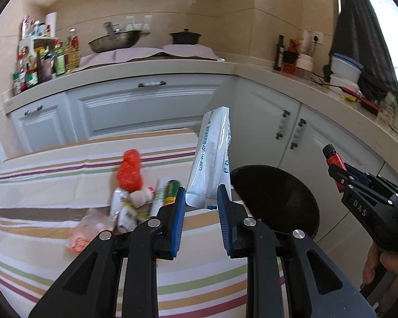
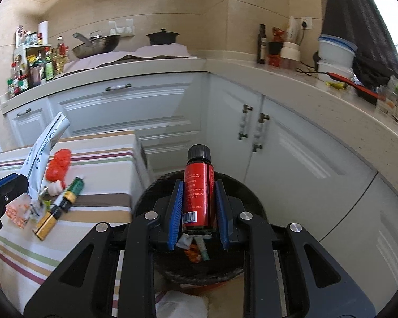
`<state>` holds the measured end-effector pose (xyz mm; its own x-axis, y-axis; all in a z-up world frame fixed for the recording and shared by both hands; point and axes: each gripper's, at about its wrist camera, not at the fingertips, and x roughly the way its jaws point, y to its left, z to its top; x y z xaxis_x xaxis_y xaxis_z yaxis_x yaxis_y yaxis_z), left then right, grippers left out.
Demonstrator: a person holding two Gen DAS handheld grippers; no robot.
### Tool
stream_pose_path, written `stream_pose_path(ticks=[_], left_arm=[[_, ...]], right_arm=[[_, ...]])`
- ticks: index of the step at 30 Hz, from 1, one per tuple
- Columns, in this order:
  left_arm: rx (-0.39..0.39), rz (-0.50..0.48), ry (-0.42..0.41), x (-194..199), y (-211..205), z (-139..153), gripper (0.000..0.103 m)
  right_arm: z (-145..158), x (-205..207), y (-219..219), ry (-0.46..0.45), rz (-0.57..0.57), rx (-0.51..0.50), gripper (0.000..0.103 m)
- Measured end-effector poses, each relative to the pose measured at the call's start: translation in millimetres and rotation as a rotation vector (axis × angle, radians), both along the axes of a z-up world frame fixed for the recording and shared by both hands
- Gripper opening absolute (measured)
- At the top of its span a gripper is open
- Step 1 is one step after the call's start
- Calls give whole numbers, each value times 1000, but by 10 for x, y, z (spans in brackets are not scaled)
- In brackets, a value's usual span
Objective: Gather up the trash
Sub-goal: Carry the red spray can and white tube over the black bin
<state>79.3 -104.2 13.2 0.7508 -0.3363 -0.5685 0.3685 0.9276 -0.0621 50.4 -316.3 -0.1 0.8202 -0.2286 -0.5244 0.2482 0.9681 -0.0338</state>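
Observation:
My left gripper is shut on a white-and-blue plastic wrapper, held upright above the striped table's right edge, beside the black trash bin. The wrapper also shows in the right wrist view. My right gripper is shut on a small red bottle with a black cap, held upright over the bin; the bottle also shows in the left wrist view. Loose trash lies on the table: a red crumpled bag, small wrappers, a green tube.
The striped tablecloth covers the table on the left. White kitchen cabinets and a countertop with bottles, a wok and pots wrap around behind. The bin holds some trash. A white crumpled item lies at the bin's foot.

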Motion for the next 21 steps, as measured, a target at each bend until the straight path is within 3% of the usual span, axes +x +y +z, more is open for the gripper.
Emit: stream_pose_path(ticks=[21], left_arm=[[44,-81,36,335,-860,-238,26]], right_arm=[[-178,269,-532,10,-41,25,23]])
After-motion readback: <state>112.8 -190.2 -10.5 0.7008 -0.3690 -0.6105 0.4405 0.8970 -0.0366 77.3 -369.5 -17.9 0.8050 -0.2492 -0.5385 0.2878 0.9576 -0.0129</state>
